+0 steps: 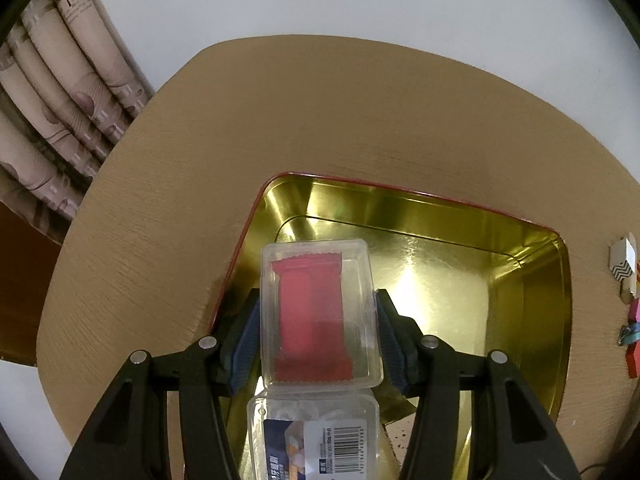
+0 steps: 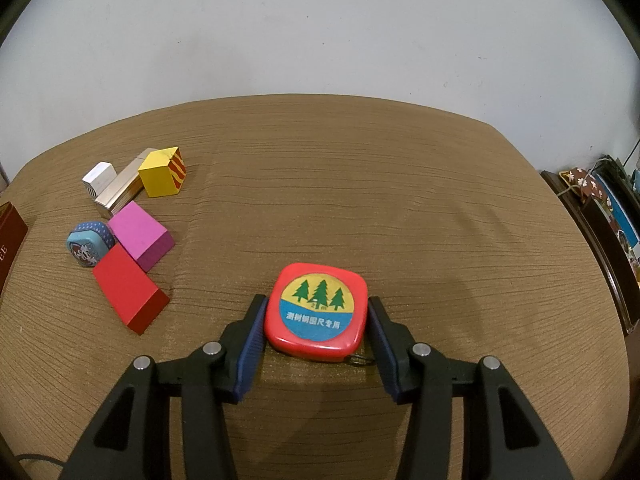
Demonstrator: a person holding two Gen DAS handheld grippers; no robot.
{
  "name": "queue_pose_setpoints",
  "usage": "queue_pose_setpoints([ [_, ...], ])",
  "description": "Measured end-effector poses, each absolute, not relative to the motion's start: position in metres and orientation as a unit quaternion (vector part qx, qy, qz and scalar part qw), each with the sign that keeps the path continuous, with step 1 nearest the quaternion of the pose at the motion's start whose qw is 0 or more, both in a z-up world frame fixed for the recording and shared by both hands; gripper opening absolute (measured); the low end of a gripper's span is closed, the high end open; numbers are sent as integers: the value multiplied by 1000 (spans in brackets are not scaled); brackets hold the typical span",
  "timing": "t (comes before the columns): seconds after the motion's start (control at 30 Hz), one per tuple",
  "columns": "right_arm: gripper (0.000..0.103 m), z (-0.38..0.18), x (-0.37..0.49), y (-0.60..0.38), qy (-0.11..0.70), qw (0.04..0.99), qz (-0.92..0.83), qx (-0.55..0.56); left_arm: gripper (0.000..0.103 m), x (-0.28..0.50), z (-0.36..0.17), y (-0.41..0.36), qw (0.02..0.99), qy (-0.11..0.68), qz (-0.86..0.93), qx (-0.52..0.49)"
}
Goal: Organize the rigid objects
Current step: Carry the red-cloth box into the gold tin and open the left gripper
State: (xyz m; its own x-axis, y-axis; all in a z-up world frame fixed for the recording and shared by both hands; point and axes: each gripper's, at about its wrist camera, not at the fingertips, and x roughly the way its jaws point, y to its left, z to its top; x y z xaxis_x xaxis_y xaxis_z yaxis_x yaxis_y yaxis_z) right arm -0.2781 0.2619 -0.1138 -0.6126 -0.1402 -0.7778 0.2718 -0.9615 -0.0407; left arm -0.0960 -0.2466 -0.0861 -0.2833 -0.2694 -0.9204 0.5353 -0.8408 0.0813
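Note:
In the left wrist view my left gripper (image 1: pixel 318 320) is shut on a clear plastic box (image 1: pixel 320 316) with a red packet inside, held over the open gold tin (image 1: pixel 520 292) with a red rim. A second clear box with a barcode label (image 1: pixel 314 438) lies inside the tin below it. In the right wrist view my right gripper (image 2: pixel 316 316) stands around a red tape measure (image 2: pixel 318 312) with a tree label, which rests on the table. The blue pads (image 2: pixel 252 344) are at its sides; whether they press it I cannot tell.
Left of the right gripper lie a red block (image 2: pixel 128 286), a pink block (image 2: pixel 140 234), a small blue tin (image 2: pixel 88 242), a yellow cube (image 2: pixel 162 178), a gold bar (image 2: pixel 120 194) and a white block (image 2: pixel 98 178). The tin's dark red edge (image 2: pixel 10 236) shows far left. Curtains (image 1: pixel 60 100) hang beyond the table's left edge.

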Motion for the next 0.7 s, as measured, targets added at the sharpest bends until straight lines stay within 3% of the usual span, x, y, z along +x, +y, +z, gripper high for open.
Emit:
queue_pose_setpoints([
  [0.3, 50, -114, -280, 266, 78, 116, -894, 425, 60, -94, -83, -247, 248, 144, -787, 546],
  [0.7, 50, -114, -281, 268, 78, 117, -894, 425, 66, -39, -11, -214, 238, 118, -831, 489],
])
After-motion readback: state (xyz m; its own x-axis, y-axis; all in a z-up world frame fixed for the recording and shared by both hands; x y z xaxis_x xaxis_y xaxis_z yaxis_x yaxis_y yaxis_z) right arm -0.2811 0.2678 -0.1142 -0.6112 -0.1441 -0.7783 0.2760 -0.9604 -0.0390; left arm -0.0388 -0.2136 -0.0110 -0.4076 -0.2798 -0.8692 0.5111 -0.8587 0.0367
